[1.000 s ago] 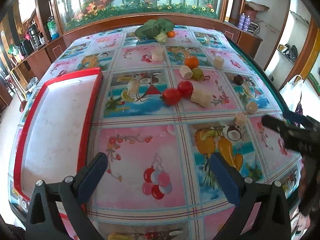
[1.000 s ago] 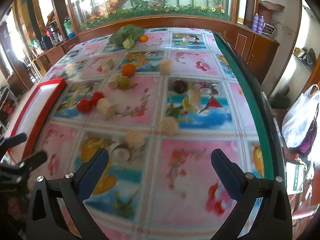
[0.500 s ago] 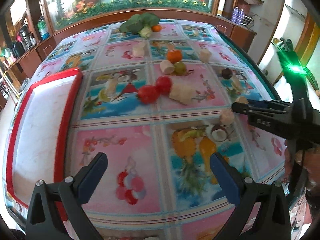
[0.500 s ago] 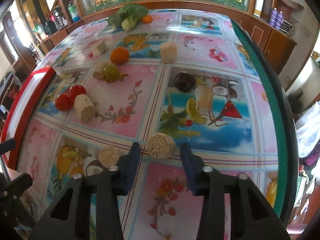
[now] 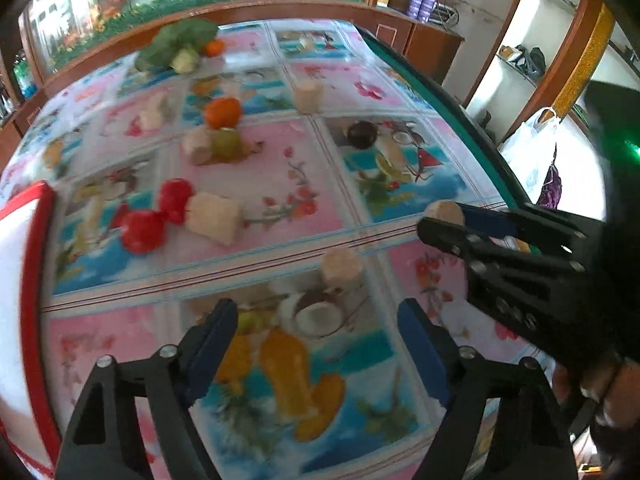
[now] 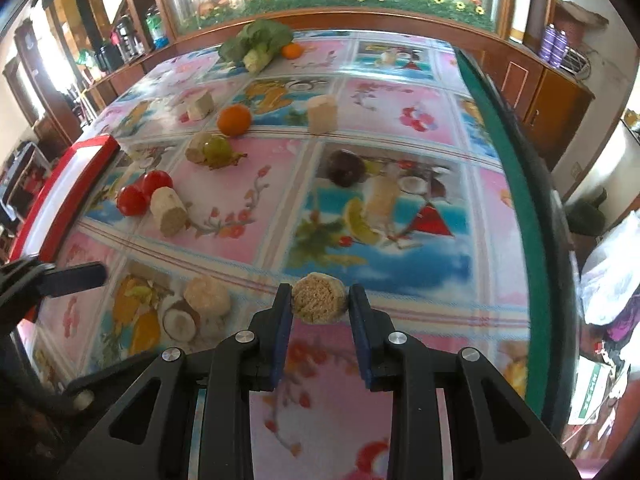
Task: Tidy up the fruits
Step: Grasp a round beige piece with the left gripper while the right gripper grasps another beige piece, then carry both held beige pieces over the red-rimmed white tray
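My right gripper (image 6: 319,309) is shut on a tan round fruit piece (image 6: 319,298) at the table surface; it shows from the side in the left wrist view (image 5: 442,213). My left gripper (image 5: 318,354) is open and empty, just short of another tan piece (image 5: 341,266), which the right wrist view shows too (image 6: 207,296). Two red tomatoes (image 6: 142,192) lie beside a tan chunk (image 6: 168,210). An orange (image 6: 234,120), a green fruit (image 6: 216,147) and a dark purple fruit (image 6: 345,168) lie farther back.
A red-rimmed white tray (image 5: 24,300) lies at the table's left edge. Leafy greens (image 6: 256,42) with a small orange (image 6: 291,50) sit at the far end. More tan blocks (image 6: 322,114) are scattered. The table's green right edge (image 6: 520,184) drops off.
My right gripper closed onto the tan piece it was straddling. My left gripper narrowed somewhat and moved forward and right toward the other tan piece.
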`<action>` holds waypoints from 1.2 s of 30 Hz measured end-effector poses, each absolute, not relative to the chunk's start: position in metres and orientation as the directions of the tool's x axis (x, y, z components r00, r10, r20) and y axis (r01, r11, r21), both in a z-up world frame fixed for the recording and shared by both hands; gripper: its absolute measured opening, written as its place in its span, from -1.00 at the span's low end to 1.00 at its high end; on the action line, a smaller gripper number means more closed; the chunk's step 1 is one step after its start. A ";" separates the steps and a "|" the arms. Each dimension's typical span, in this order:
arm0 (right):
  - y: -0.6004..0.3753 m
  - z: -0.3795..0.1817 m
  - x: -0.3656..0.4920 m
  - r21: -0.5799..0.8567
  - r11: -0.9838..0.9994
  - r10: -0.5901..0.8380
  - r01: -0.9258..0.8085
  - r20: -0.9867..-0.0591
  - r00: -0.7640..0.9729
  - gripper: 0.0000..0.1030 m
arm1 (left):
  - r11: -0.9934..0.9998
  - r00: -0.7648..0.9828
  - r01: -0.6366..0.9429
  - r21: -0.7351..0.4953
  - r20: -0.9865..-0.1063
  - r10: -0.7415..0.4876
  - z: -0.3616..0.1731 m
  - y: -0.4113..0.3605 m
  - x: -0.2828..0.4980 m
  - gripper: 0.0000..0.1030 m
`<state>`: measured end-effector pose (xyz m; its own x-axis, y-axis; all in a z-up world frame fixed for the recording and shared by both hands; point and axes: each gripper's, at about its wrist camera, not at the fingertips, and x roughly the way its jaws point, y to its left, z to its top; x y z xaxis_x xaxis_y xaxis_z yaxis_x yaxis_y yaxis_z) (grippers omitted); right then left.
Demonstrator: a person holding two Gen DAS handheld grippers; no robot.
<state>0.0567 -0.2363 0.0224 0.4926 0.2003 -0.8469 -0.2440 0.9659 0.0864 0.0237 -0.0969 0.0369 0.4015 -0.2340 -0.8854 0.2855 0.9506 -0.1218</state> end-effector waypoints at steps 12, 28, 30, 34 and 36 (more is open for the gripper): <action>-0.262 0.027 0.042 0.117 0.972 0.206 -0.204 -0.840 0.503 -0.46 | 0.942 0.377 0.295 -0.160 -0.886 -0.268 0.023 -0.109 0.039 -0.45; -0.227 0.025 0.018 0.130 0.963 0.232 -0.236 -0.846 0.480 -0.46 | 0.946 0.400 0.239 -0.218 -0.866 -0.300 0.039 -0.045 0.005 -0.45; -0.217 0.024 0.016 0.134 0.960 0.239 -0.245 -0.848 0.472 -0.46 | 0.949 0.411 0.220 -0.224 -0.861 -0.298 0.042 -0.031 0.000 -0.45; -0.191 0.024 0.013 0.132 0.951 0.254 -0.280 -0.850 0.461 -0.46 | 0.956 0.435 0.186 -0.228 -0.853 -0.288 0.047 -0.005 -0.007 -0.45; -0.175 0.026 0.012 0.131 0.943 0.265 -0.305 -0.850 0.454 -0.46 | 0.958 0.447 0.163 -0.234 -0.848 -0.283 0.050 0.010 -0.011 -0.45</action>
<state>0.0122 -0.1746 0.0258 0.4543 0.2654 -0.8504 -0.3053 0.9432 0.1313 -0.0110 0.0105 0.0501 0.4475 -0.2833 -0.8482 0.1629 0.9584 -0.2342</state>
